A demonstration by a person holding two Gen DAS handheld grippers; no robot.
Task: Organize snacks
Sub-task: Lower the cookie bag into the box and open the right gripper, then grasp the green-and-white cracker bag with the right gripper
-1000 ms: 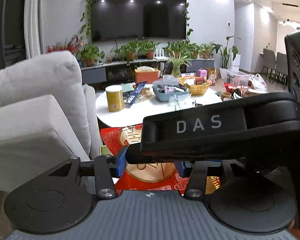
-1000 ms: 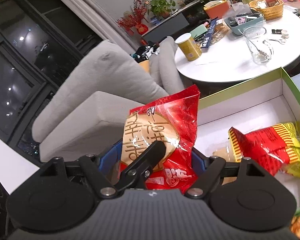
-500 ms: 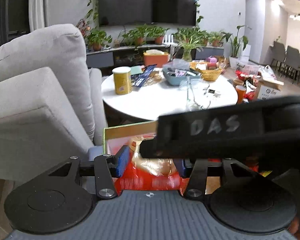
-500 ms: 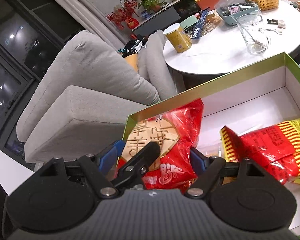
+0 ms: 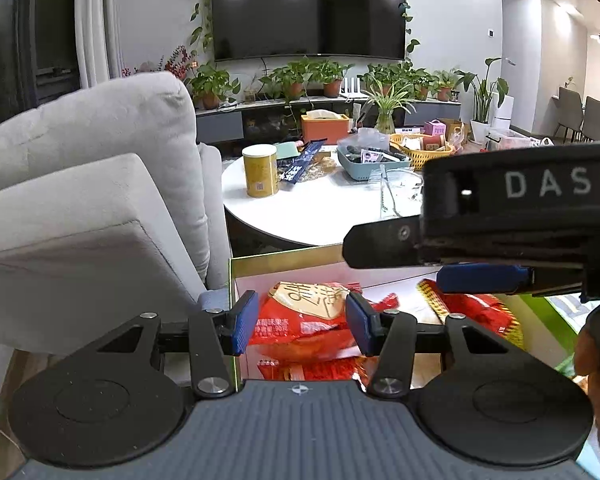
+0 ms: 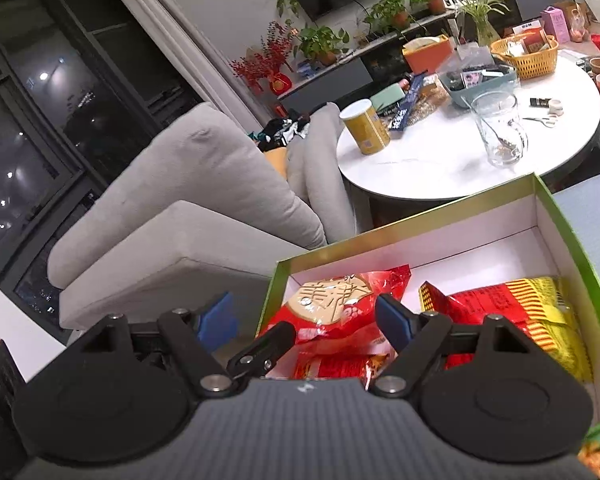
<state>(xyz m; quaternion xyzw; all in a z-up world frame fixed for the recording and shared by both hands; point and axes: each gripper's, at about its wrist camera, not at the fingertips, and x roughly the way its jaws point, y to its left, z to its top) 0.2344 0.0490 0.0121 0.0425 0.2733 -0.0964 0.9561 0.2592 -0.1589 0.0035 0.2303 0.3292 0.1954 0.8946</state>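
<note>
Below, a green-rimmed cardboard box with a white inside (image 6: 548, 216) is seen, and a red foil snack bag printed with a round tan cracker (image 6: 340, 304) lies in its near left corner. To the right of that bag a red and yellow striped snack packet (image 6: 516, 312) is laid in the same box, just beside it. The right gripper (image 6: 308, 316) is held above the box's left edge; its blue-padded fingers (image 6: 392, 320) are spread wide apart and nothing is held between them. The left gripper (image 5: 302, 322) is held over the red bag with its fingers (image 5: 246, 320) parted on either side of it, clear of the foil. Farther off, a round white worktop (image 6: 452, 160) is seen carrying a gold cylindrical tin (image 6: 366, 126).
</note>
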